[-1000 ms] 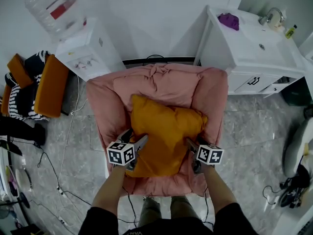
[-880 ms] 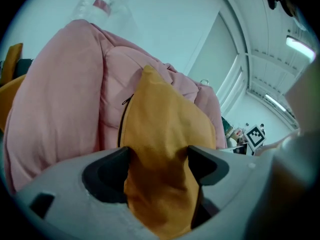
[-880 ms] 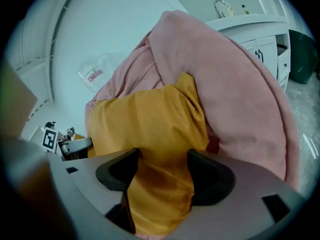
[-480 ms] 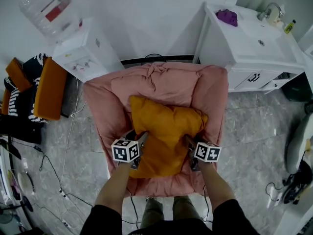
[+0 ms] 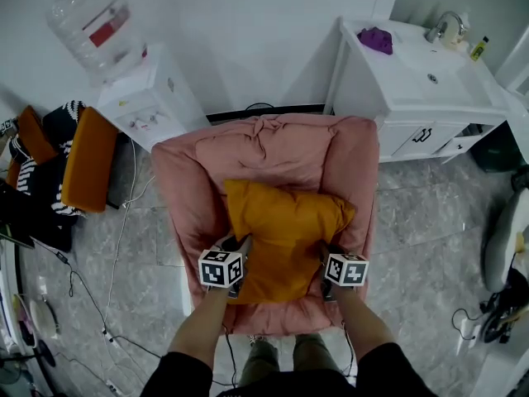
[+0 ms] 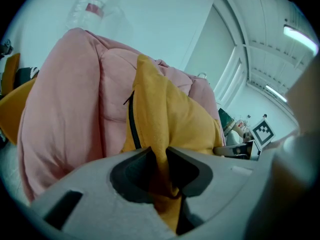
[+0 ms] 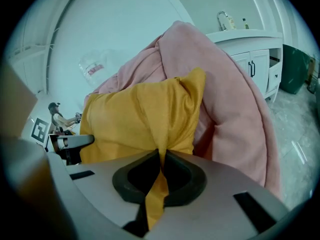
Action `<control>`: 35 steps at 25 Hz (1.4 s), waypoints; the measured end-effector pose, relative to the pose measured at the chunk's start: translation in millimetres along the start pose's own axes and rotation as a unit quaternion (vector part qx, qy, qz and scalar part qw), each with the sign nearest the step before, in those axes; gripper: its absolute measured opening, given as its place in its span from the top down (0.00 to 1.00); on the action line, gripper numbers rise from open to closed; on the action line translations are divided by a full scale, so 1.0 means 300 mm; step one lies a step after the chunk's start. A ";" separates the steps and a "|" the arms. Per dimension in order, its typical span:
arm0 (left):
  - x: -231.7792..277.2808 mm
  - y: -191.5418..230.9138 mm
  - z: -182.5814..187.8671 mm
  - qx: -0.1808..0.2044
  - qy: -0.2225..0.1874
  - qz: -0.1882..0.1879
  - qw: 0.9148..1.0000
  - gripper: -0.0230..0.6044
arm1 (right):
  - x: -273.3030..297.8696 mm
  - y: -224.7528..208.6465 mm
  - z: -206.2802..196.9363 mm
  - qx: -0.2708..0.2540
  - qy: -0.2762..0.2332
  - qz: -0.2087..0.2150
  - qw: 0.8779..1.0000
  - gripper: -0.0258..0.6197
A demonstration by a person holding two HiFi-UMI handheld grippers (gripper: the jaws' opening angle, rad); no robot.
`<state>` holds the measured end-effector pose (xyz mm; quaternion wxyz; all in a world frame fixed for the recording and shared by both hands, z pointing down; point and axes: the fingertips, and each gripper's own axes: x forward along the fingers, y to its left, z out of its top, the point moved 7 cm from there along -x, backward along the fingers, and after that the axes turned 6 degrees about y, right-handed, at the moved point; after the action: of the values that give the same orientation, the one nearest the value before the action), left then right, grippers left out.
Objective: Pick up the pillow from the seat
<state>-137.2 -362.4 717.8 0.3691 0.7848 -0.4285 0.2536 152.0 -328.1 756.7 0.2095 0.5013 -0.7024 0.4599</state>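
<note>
Noting water dispenser [image 5: 140,98] at far left, against wall. Closing left gripper [image 6: 159,156] on left edge of orange pillow [image 5: 285,226], pinching fold of fabric between pads. Lying on seat of pink armchair [image 5: 273,143], top edge near backrest, flanked by both grippers. Closing right gripper [image 7: 161,156] on pillow's right edge, squeezing thin fold between jaws. Noting white sink cabinet [image 5: 413,81] at far right, just beside armchair.

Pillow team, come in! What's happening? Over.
Left gripper, right gripper: jaws closing on orange pillow edges. Pillow resting on pink armchair. Nothing blocking.
</note>
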 end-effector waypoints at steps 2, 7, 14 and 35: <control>-0.021 -0.019 -0.013 0.009 -0.004 -0.003 1.000 0.83 | -0.033 0.008 -0.027 0.007 -0.006 -0.002 1.000 0.93; -0.097 -0.065 -0.056 0.016 -0.015 -0.012 1.000 0.84 | -0.122 0.040 -0.088 0.007 -0.016 -0.008 1.000 0.94; -0.216 -0.111 -0.125 0.031 -0.029 -0.030 0.999 0.85 | -0.259 0.111 -0.187 0.000 -0.030 -0.024 0.999 0.94; -0.550 -0.194 -0.353 0.059 -0.034 -0.091 0.993 0.87 | -0.612 0.348 -0.545 -0.009 -0.082 -0.068 0.994 0.94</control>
<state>-178.8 -177.1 642.4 0.3290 0.8492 -0.3512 0.2173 106.4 -86.6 652.6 0.1862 0.5818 -0.6857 0.3957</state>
